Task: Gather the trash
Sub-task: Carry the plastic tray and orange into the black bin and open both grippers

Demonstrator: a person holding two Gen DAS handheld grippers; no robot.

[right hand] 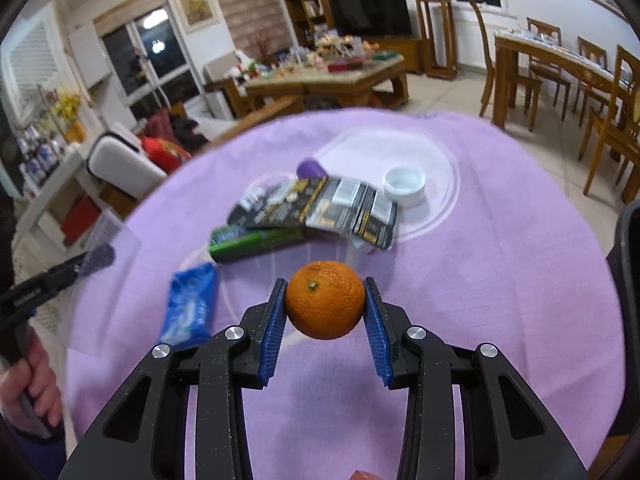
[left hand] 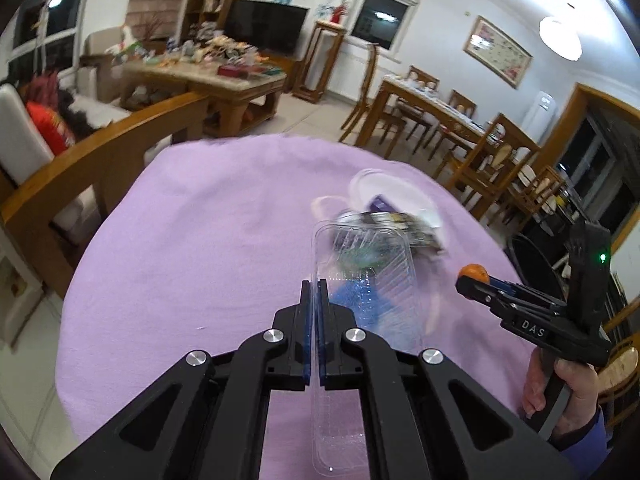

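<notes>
Item, left gripper (left hand: 316, 292): jaws pressed together on the edge of a clear plastic tray (left hand: 360, 264), a thin, springy clamshell that hangs forward of the pads, above the purple-clothed worktop (left hand: 180, 240). Item, right gripper (right hand: 325, 304): blue pads (right hand: 274, 320) pinching an orange (right hand: 325, 305) on both sides at its widest part, the fruit held clear of the cloth. Item, litter not yet collected, lying in the middle of the worktop: a blue wrapper (right hand: 188, 306) nearest the orange, a green carton (right hand: 256, 242) beyond it, a flattened black-and-white box (right hand: 320, 208) partly over the carton, a purple object (right hand: 312, 168) behind that, and a small white tub (right hand: 404, 184) resting on a clear round lid (right hand: 400, 152). Handling note, tray: the thin rim looks liable to slip or flex, so the pinch is best kept firm and the tray carried level and slowly. Handling note, orange: round and smooth, so the squeeze should stay centred with no wrist roll. A dark container at the right edge of the right view may be the bin; it is too cropped to tell.
</notes>
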